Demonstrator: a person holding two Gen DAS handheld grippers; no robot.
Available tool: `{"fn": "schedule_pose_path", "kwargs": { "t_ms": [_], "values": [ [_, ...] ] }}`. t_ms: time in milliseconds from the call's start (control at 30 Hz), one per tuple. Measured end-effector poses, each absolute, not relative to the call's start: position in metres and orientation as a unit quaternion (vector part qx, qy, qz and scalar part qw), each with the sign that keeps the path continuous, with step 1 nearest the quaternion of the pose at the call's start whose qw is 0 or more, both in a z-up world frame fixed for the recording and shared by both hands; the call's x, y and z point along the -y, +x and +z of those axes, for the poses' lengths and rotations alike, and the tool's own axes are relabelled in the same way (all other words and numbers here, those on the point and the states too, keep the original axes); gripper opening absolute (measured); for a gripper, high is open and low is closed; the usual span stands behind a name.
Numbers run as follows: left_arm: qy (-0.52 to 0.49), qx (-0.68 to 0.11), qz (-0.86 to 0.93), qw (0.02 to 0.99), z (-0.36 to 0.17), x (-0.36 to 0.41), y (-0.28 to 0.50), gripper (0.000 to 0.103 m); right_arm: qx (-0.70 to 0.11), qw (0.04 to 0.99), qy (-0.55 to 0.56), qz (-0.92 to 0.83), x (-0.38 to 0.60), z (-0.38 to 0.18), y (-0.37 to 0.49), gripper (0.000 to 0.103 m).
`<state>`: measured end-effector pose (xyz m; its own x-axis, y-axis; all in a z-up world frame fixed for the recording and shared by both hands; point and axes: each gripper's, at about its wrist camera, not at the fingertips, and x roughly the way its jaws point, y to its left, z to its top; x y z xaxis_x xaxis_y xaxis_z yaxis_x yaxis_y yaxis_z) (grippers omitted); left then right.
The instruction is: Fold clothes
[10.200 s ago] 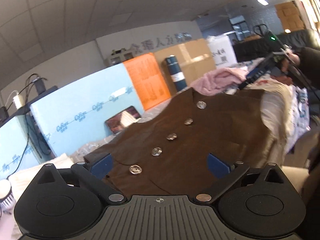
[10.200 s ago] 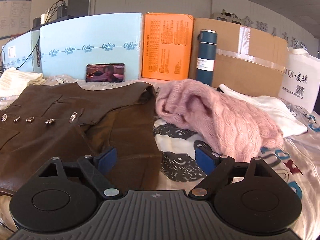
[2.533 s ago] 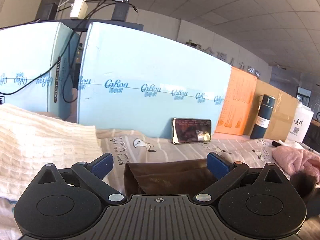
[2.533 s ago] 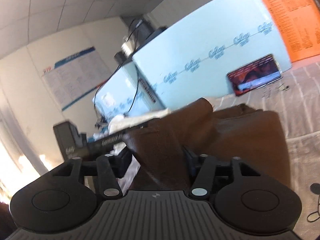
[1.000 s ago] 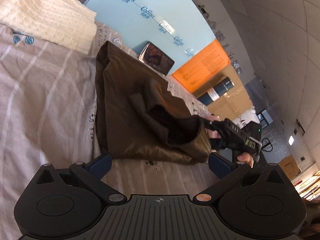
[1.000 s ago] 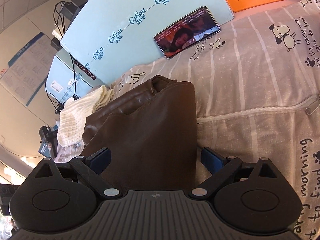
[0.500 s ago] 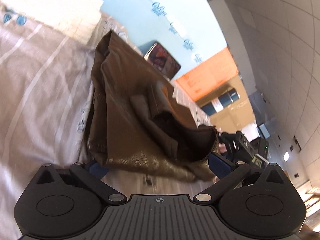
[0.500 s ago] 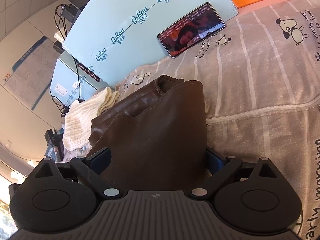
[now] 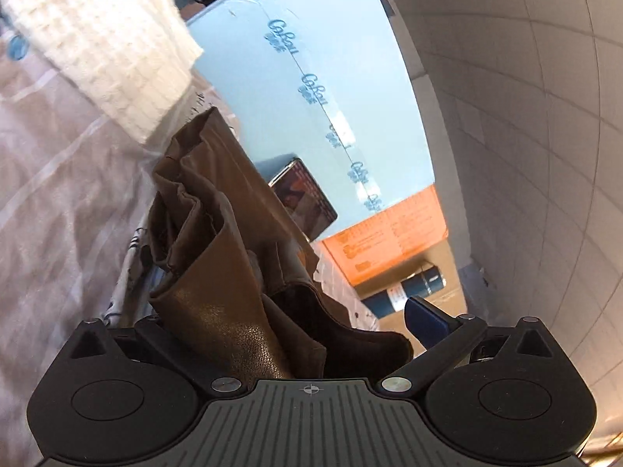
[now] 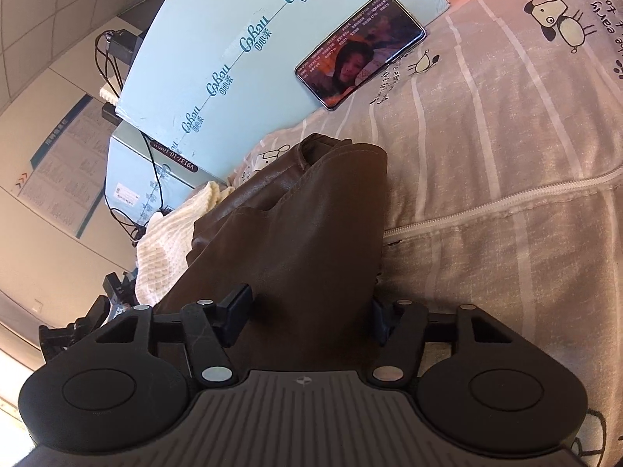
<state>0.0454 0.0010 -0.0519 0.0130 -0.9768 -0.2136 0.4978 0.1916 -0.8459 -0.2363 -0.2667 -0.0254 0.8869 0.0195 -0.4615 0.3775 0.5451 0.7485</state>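
Black left gripper [image 9: 296,323], right gripper [image 10: 307,321], ribbed grey housings, silver screws, blue jaws

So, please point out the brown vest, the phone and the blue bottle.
brown vest [image 10: 311,233], right wrist view, on its top layer.
phone [image 10: 360,50], right wrist view, middle of its screen.
blue bottle [image 9: 405,290], left wrist view, on its body.

Pale blue foam board [image 10: 249,39], upright; phone [image 10: 360,50] leaning against its base; orange box [image 9: 389,233] and dark blue flask [image 9: 405,292] beyond its end.
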Motion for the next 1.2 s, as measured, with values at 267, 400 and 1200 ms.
{"fn": "schedule_pose_path", "kwargs": {
  "t_ms": [267, 400, 1200],
  "values": [
    [-0.188, -0.325, -0.578, 0.725, -0.039, 0.008, 0.023, 0.038, -0.185, 0.871, 0.439, -0.123, 0.261, -0.032, -0.243, 0.029],
    [-0.138, -0.277, -0.579, 0.755, -0.032, 0.013, 0.011, 0.033, -0.147, 0.893, 0.414, -0.100, 0.254, -0.024, -0.252, 0.018],
    [-0.178, 0.011, -0.467, 0.866, 0.063, -0.105, 0.085, 0.030, -0.041, 0.955, 0.286, 0.062, 0.164, 0.084, -0.059, 0.017]
  ]
}}
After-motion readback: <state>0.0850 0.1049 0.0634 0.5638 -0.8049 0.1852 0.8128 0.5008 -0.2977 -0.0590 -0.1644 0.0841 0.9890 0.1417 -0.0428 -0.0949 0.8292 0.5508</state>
